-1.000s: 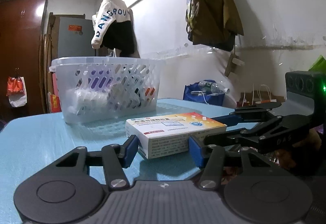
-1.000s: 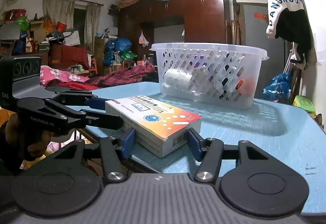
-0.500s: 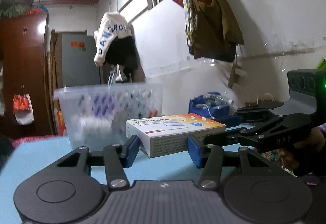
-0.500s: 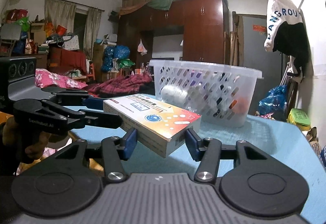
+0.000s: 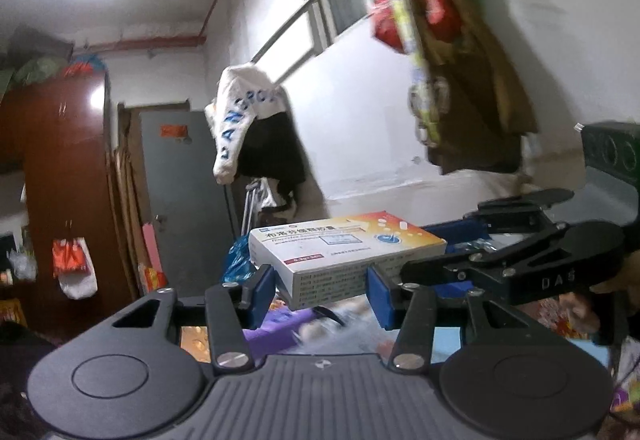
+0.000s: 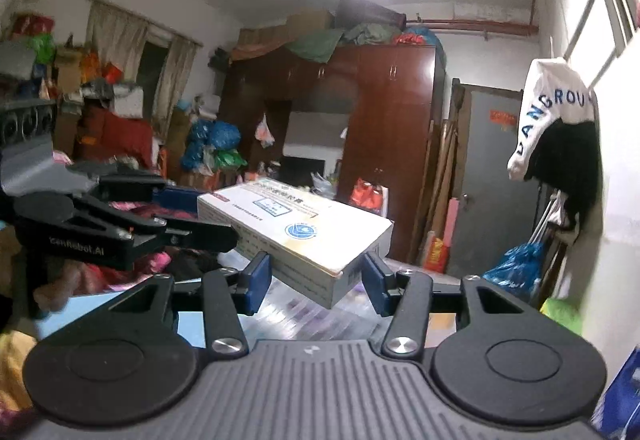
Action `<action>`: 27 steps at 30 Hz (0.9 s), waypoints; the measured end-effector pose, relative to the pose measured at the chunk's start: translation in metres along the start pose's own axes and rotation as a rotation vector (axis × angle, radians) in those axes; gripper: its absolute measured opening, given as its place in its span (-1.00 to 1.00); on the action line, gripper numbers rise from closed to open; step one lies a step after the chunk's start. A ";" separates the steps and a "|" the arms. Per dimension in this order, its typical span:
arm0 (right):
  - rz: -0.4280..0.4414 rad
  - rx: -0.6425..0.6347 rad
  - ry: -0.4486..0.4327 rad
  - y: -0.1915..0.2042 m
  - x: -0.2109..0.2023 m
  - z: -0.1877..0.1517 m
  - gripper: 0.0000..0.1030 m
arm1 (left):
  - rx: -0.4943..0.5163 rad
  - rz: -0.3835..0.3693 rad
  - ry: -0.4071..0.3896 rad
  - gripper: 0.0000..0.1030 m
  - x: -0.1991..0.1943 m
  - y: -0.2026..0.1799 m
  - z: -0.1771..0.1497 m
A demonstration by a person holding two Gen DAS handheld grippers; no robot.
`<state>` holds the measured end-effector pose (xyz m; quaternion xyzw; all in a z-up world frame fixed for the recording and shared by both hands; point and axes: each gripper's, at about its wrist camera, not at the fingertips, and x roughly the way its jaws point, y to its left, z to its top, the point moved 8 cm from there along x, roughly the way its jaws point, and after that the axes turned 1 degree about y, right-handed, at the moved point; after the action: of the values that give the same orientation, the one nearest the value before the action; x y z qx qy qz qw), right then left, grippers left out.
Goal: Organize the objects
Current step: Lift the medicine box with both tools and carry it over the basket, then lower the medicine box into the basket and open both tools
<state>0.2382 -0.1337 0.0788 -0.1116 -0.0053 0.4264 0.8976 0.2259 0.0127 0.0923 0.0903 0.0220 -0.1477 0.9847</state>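
A white and orange medicine box [image 5: 344,256] is held in the air between both grippers. My left gripper [image 5: 322,290] is shut on one end of it, my right gripper [image 6: 316,280] on the other end; the box also shows in the right wrist view [image 6: 296,228]. Each gripper shows in the other's view, the right one [image 5: 520,264] at the box's right side, the left one [image 6: 120,224] at its left side. Below the box lies a blurred patch of purple and white packets [image 5: 288,332]; the basket's rim is not clearly visible.
The blue table [image 6: 188,328] shows only as a strip under the box. A wall with hanging bags [image 5: 452,79] and a white hoodie [image 5: 244,119] stands behind. A brown wardrobe [image 6: 380,143] and a grey door [image 6: 488,175] are farther off.
Both grippers have lifted the box well up off the table. The white basket has dropped out of clear view, and both views now tilt up toward the ceiling.
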 end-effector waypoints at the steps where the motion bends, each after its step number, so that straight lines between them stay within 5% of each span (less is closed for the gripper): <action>1: 0.004 0.008 0.014 -0.004 0.012 0.003 0.03 | -0.002 0.007 0.013 0.03 0.009 0.007 0.001; 8: 0.037 0.077 0.121 -0.020 0.073 -0.016 0.02 | -0.072 0.051 0.135 0.02 0.053 0.047 -0.023; 16: 0.019 0.056 0.223 -0.014 0.095 -0.039 0.05 | -0.126 0.092 0.211 0.03 0.074 0.067 -0.048; 18: 0.005 0.049 0.220 -0.014 0.092 -0.039 0.28 | -0.143 0.120 0.196 0.23 0.070 0.073 -0.044; 20: -0.022 0.037 0.200 -0.015 0.083 -0.038 0.74 | -0.162 0.109 0.186 0.46 0.067 0.075 -0.040; 27: -0.039 0.102 0.197 -0.021 0.069 -0.029 1.00 | -0.149 0.116 0.199 0.61 0.067 0.068 -0.038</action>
<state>0.3016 -0.0991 0.0492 -0.1070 0.1023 0.3955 0.9065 0.3097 0.0644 0.0618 0.0324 0.1254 -0.0786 0.9885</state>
